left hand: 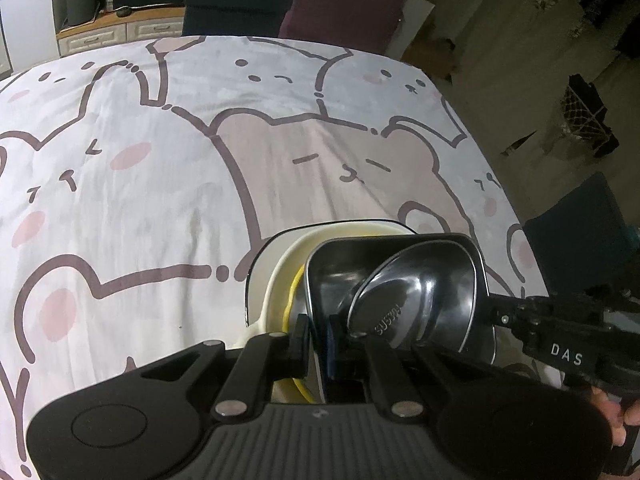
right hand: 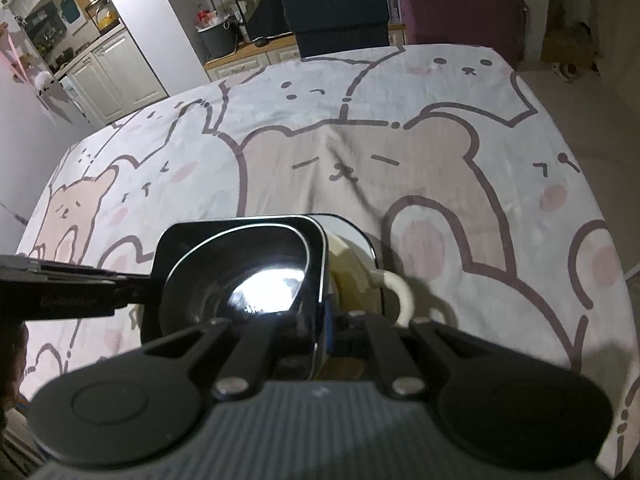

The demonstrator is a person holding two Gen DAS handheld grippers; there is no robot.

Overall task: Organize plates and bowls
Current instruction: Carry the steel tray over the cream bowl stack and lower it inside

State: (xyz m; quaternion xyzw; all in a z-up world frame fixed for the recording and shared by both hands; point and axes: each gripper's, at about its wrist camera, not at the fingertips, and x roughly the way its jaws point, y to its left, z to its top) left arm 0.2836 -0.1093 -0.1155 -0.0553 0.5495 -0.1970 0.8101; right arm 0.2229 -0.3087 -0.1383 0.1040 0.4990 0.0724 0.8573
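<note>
A black square bowl [left hand: 400, 256] with a silver rim carries a shiny steel bowl [left hand: 404, 304] tilted inside it. It sits nested in a cream dish [left hand: 276, 280] with a loop handle [right hand: 404, 296], over a white black-edged plate [left hand: 256, 264]. My left gripper [left hand: 320, 336] is shut on the black bowl's left rim. The right gripper [left hand: 494, 312] reaches in from the right, shut on the opposite rim. In the right wrist view the right gripper [right hand: 326, 328] clamps the black bowl [right hand: 240, 240], and the left gripper [right hand: 140, 288] grips its far side. The stack hangs low over the tablecloth.
A white tablecloth [left hand: 160, 184] printed with cartoon bears covers the table. A dark chair [right hand: 336, 8] and a maroon chair [right hand: 460, 4] stand at the far edge. Cabinets [right hand: 104, 68] lie beyond on the left, and the table edge [left hand: 500, 184] drops to the floor on the right.
</note>
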